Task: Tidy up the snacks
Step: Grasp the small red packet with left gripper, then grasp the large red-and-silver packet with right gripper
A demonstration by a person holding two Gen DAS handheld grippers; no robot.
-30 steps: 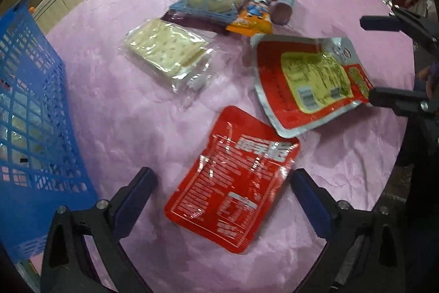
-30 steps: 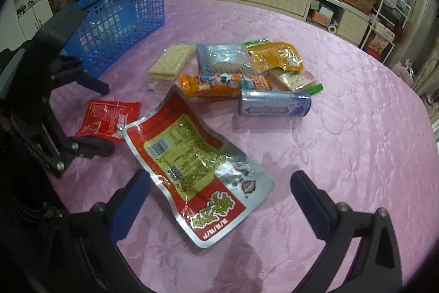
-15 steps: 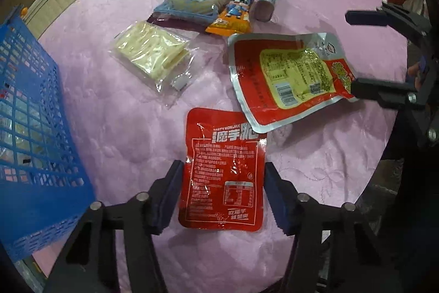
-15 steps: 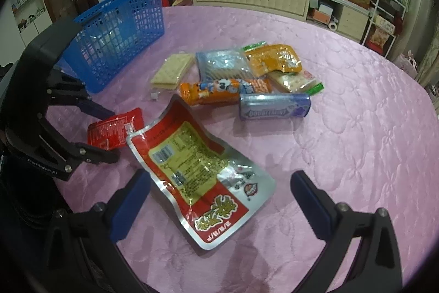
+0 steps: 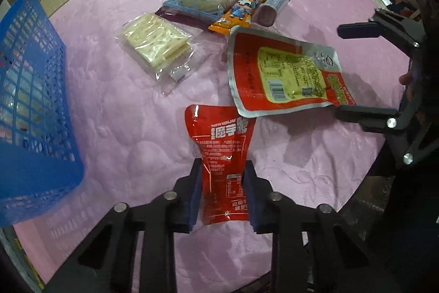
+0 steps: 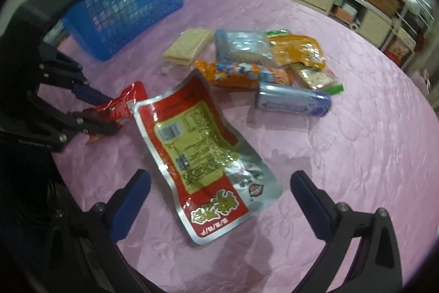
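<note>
A: Left wrist view: the left gripper [image 5: 222,177] is closing its jaws on the small red packet [image 5: 222,153], pads pressing its sides, beside the blue basket [image 5: 33,111] on the pink table [image 5: 115,111].

B: And the right gripper [image 6: 219,197]?

A: Jaws wide apart, hovering over the large red-and-silver pouch [image 6: 200,147], farther from the basket.

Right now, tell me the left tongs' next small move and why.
Probably finish the squeeze, then lift toward the blue basket. The left tongs are closing on the small red snack pouch, which already buckles between the pads, and the basket stands close beside them.
</note>
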